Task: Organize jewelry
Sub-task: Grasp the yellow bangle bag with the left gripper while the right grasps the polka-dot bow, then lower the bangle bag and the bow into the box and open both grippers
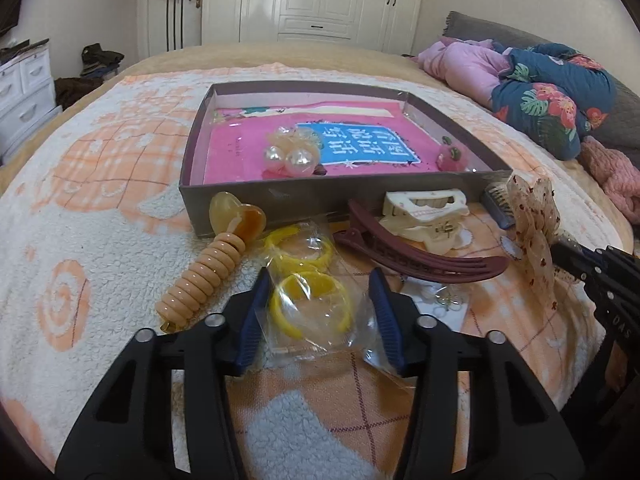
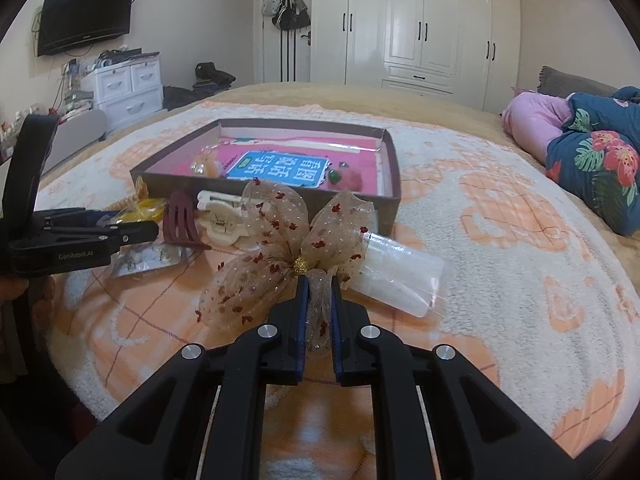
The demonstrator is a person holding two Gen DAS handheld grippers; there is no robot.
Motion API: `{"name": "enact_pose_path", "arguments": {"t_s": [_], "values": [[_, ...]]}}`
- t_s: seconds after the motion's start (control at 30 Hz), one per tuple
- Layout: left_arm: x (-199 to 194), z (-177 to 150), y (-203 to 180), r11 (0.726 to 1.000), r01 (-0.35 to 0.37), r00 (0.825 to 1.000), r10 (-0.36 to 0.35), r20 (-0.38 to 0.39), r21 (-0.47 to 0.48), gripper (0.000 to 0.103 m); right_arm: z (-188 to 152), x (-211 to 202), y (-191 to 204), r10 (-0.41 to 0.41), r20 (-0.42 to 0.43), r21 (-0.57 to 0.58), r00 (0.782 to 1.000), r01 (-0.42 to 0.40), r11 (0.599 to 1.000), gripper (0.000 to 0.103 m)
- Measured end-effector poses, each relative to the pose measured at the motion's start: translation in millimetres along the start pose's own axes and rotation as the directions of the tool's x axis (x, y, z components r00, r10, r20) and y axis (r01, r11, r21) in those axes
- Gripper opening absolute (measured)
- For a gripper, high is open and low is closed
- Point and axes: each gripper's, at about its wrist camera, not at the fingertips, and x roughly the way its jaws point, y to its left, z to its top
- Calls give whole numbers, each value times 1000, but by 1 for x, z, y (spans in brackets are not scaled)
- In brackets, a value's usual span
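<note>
A shallow brown box [image 1: 280, 196] [image 2: 276, 188] with a pink lining sits on the bed and holds a pearl hair tie [image 1: 290, 158] and a small pink piece [image 1: 450, 156]. My left gripper [image 1: 320, 284] is open, its fingers either side of a clear bag of yellow rings [image 1: 308, 300] lying on the blanket. My right gripper [image 2: 319, 284] is shut on the tail of a sheer beige bow with red dots [image 2: 276, 248], also in the left wrist view [image 1: 534, 232]. The left gripper also shows in the right wrist view [image 2: 124, 232].
In front of the box lie a peach spiral band with a heart [image 1: 212, 268], a maroon clip [image 1: 420, 256], a cream claw clip [image 1: 424, 208], a small earring packet [image 2: 148, 258] and a comb in a clear sleeve [image 2: 400, 276]. Folded quilts [image 1: 552, 92] lie at the right.
</note>
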Motion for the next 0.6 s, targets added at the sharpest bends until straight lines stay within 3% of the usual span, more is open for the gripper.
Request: {"name": "enact_pose_path", "arguments": {"t_s": [0.23,0.6], "values": [[-22,4,-4,999,46,997,-46,62,9,38,8,-15,-3,1,35,6,999,-2,1000,9],[-53,14,7,999,40,985,-38,166,-9,38,23,-25,21,27,62,-67,998,-23,997,9]]}}
